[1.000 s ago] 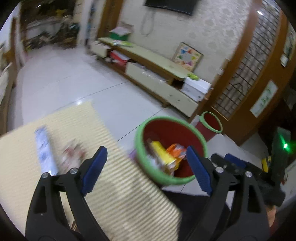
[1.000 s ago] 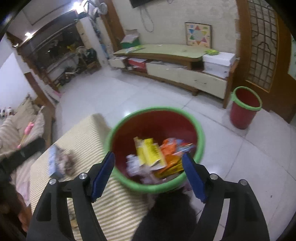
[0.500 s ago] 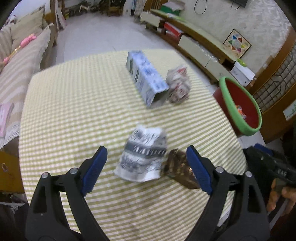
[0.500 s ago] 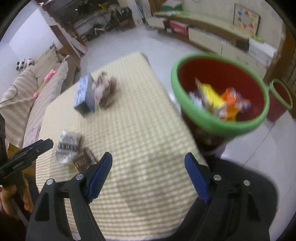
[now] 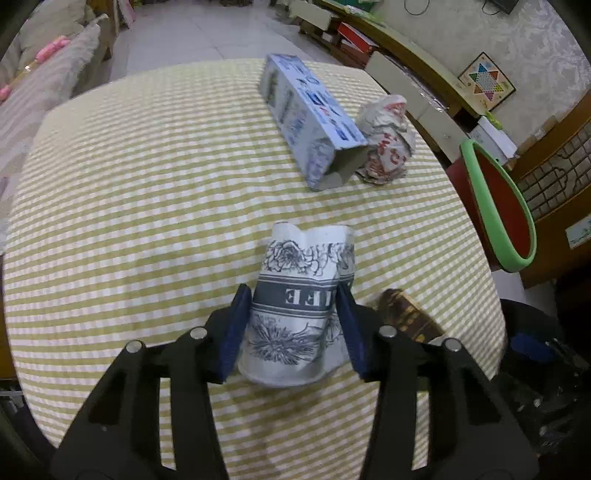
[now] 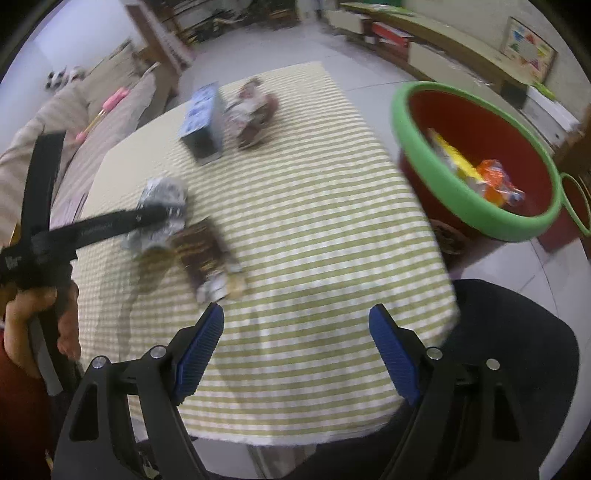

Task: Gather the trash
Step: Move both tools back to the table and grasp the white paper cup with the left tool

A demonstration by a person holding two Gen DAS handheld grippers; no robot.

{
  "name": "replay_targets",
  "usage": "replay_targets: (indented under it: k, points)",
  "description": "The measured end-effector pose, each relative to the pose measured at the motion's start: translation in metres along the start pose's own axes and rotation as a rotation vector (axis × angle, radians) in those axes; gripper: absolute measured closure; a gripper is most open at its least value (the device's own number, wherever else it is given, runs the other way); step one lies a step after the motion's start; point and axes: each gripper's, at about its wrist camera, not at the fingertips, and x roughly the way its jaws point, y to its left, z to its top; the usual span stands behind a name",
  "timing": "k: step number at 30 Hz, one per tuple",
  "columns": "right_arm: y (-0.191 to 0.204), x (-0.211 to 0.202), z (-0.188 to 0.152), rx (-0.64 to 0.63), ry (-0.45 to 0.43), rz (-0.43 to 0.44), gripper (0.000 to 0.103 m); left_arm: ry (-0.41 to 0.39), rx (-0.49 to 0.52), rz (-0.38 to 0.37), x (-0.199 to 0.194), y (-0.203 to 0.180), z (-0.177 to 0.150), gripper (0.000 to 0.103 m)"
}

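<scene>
Tablecloth (image 5: 147, 184) now below; left claw (image 5: 293, 325) closing around cup (image 5: 299, 295).

Yellow-and-white striped tablecloth (image 5: 147, 184) over the table; beige sofa (image 5: 44, 74) with a pink toy (image 5: 51, 48) alongside; low TV cabinet (image 5: 406, 62) and star-patterned game board (image 5: 485, 82) against the wall.

A home living room. A sofa (image 5: 55, 62) with striped cushions stands beside the surface (image 5: 147, 177), which wears a yellow-and-white striped cloth. A long low wooden TV cabinet (image 5: 413, 62) runs along a wallpapered wall, a Chinese checkers board (image 5: 485, 81) leans against that wall, and the floor (image 5: 207, 26) is pale glossy tile.
</scene>
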Motion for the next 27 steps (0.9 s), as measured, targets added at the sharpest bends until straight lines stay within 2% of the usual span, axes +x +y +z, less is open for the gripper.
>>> replay_targets:
  k: [5, 11, 13, 15, 19, 27]
  points:
    - [0.027, 0.014, 0.008, -0.116, 0.028, 0.021, 0.025, -0.03, -0.015, 0.033, -0.02, 0.017, -0.012, 0.058]
    - [0.047, 0.033, 0.031, -0.212, 0.027, 0.018, 0.025, -0.016, -0.048, 0.076, -0.029, 0.036, -0.032, 0.057]
    - [0.051, 0.039, 0.036, -0.217, 0.03, 0.035, 0.025, -0.005, -0.06, 0.082, -0.028, 0.037, -0.035, 0.057]
    - [0.052, 0.045, 0.041, -0.214, 0.04, 0.042, 0.025, -0.002, -0.08, 0.09, -0.027, 0.043, -0.037, 0.049]
    - [0.056, 0.051, 0.047, -0.213, 0.042, 0.054, 0.025, -0.021, -0.086, 0.081, -0.028, 0.041, -0.036, 0.04]
    - [0.071, 0.062, 0.049, -0.228, 0.064, 0.059, 0.025, 0.009, -0.095, 0.077, -0.016, 0.04, -0.035, 0.04]
